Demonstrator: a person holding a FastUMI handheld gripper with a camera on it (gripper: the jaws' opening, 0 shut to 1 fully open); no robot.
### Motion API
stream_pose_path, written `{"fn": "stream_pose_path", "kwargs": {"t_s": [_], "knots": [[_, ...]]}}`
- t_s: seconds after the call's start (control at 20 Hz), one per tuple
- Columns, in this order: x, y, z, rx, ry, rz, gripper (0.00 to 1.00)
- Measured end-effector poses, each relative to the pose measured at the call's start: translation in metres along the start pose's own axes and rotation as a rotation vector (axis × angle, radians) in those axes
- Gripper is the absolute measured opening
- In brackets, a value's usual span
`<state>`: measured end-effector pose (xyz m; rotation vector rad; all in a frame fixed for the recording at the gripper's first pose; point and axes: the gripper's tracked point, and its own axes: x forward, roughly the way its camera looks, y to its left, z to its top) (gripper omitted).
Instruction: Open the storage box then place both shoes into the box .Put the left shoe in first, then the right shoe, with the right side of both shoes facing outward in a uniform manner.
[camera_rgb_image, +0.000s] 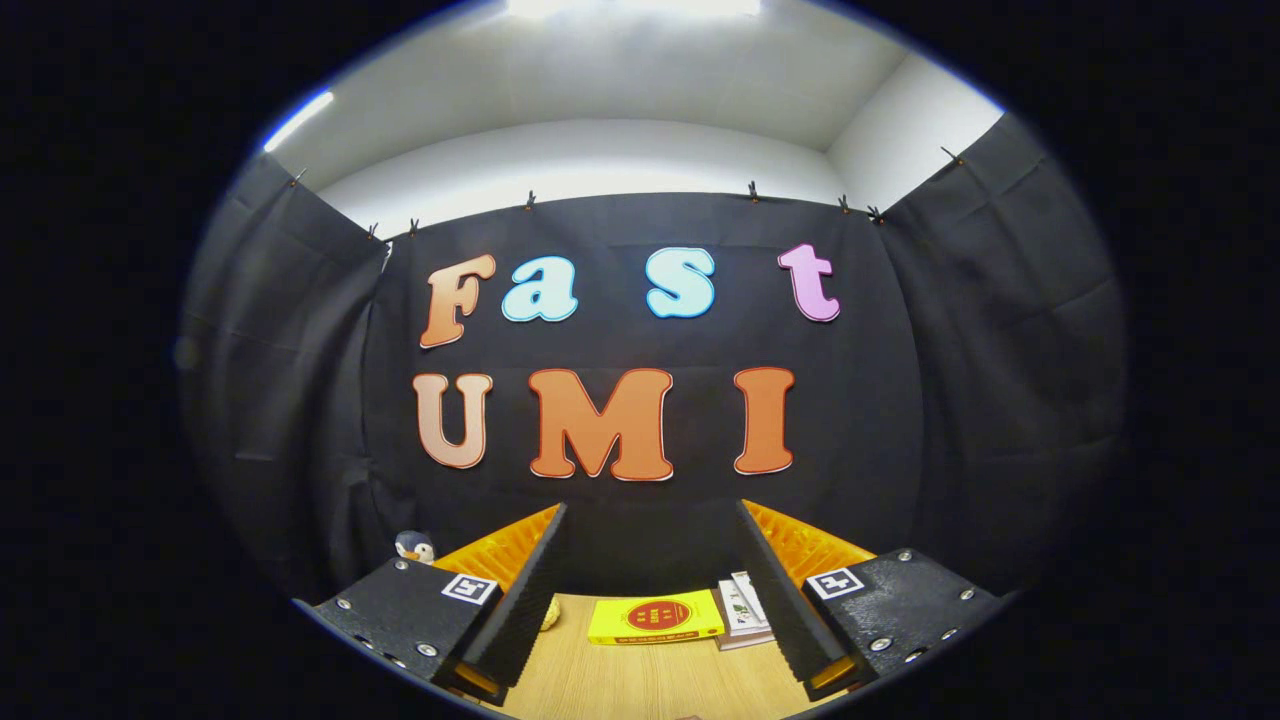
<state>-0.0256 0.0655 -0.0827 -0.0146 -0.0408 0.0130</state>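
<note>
Box and shoes lie out of sight, so the step cannot be judged; claw (655, 590) wide, empty, yellow book (655, 617) on worktop (640, 680) at 12 o'clock.

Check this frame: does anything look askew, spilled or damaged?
Nothing stands out. The open gripper holds nothing; beyond its fingers a yellow book and a stack of white booklets lie flat on the wooden table.

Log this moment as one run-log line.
gripper: open, holding nothing | ahead on table: yellow book, white booklets | beside fingers: penguin toy
</note>
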Motion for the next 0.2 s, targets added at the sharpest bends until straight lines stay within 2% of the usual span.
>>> {"fn": "stream_pose_path", "kwargs": {"t_s": [0.2], "knots": [[0.0055,0.0089,-0.0028,-0.001,0.004,0.018,0.96]]}}
